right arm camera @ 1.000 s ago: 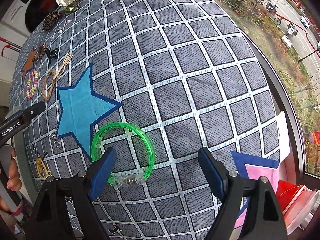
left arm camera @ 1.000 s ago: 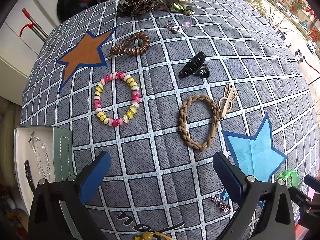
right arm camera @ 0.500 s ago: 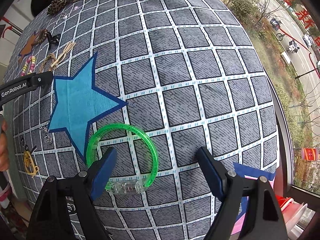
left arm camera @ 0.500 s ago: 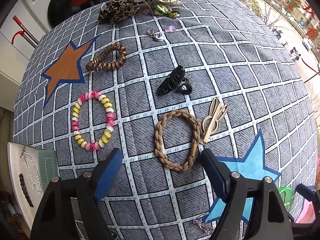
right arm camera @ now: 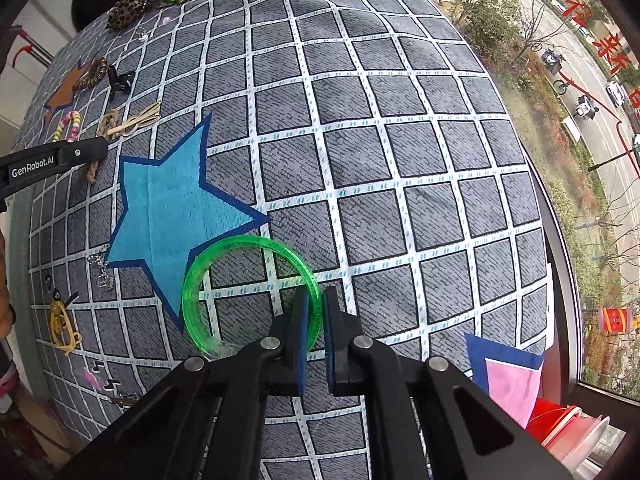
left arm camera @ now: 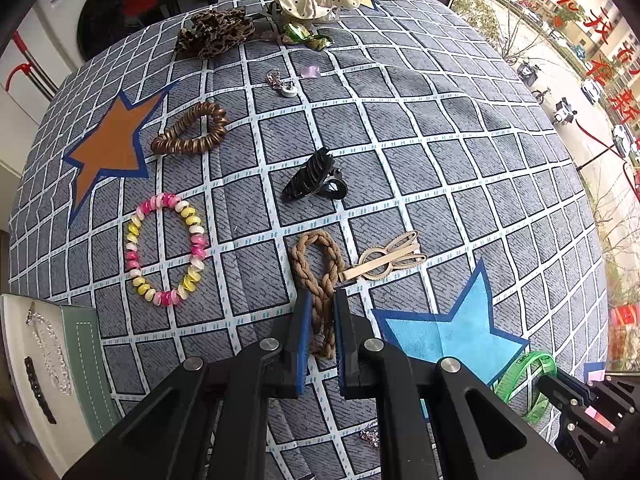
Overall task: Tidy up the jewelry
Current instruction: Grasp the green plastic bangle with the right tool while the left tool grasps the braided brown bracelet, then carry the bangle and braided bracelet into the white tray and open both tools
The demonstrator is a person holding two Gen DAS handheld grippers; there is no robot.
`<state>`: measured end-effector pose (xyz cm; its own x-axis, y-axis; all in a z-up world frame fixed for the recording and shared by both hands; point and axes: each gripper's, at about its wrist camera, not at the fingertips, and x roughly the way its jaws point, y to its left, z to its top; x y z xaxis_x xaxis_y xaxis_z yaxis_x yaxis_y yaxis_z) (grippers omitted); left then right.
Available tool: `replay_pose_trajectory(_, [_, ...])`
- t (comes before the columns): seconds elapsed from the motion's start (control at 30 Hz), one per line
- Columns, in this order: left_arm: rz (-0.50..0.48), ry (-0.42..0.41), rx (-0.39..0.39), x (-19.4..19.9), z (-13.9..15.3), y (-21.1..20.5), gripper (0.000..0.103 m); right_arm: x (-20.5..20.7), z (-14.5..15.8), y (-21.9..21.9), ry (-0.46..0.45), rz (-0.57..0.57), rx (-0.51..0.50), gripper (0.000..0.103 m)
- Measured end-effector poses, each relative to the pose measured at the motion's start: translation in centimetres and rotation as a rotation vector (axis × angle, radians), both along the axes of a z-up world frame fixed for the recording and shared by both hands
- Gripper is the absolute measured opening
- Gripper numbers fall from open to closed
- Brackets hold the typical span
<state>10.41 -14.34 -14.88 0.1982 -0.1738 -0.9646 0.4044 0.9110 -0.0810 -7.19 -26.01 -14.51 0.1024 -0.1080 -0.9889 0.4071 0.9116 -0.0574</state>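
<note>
Change: both grippers, wide apart earlier, now clamped.
Left gripper (left arm camera: 320, 340): pinches soft braided band (left arm camera: 318, 276).
Right gripper (right arm camera: 314, 336): nips stiff, slippery green bangle (right arm camera: 208, 276) rim.

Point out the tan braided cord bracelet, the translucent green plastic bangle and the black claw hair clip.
tan braided cord bracelet (left arm camera: 316, 258): left wrist view, upper loop of the braid.
translucent green plastic bangle (right arm camera: 224, 250): right wrist view, top-left of the ring.
black claw hair clip (left arm camera: 310, 176): left wrist view, toothed body.
</note>
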Motion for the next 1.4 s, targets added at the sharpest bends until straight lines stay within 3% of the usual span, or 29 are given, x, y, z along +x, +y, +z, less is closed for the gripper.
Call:
replay_pose_trajectory(0.47, [0.055,-0.025,-0.047,-2.3,2.4,7.0,0.018,-0.4,2.5,-0.9,-0.071,-0.041,0.088,0.007])
replay_pose_trajectory(0.67, [0.107,-0.043,-0.054,-4.2,4.1,10.9,0.018,2.0,4.3,2.3,-0.102,0.013,0.092,0.007])
replay_pose_trajectory(0.93, [0.236,-0.071,-0.044,-5.8,5.3,17.5,0.018,4.7,5.2,8.2,-0.131,0.181,0.118,0.007])
replay_pose_trajectory(1.17, [0.390,-0.062,-0.011,-7.6,4.7,24.9,0.018,9.0,6.3,16.8,-0.151,0.369,0.162,0.007])
replay_pose_trajectory(1.4, [0.539,-0.042,0.019,-9.0,3.0,31.5,0.018,12.3,5.5,26.1,-0.131,0.559,0.202,0.007])
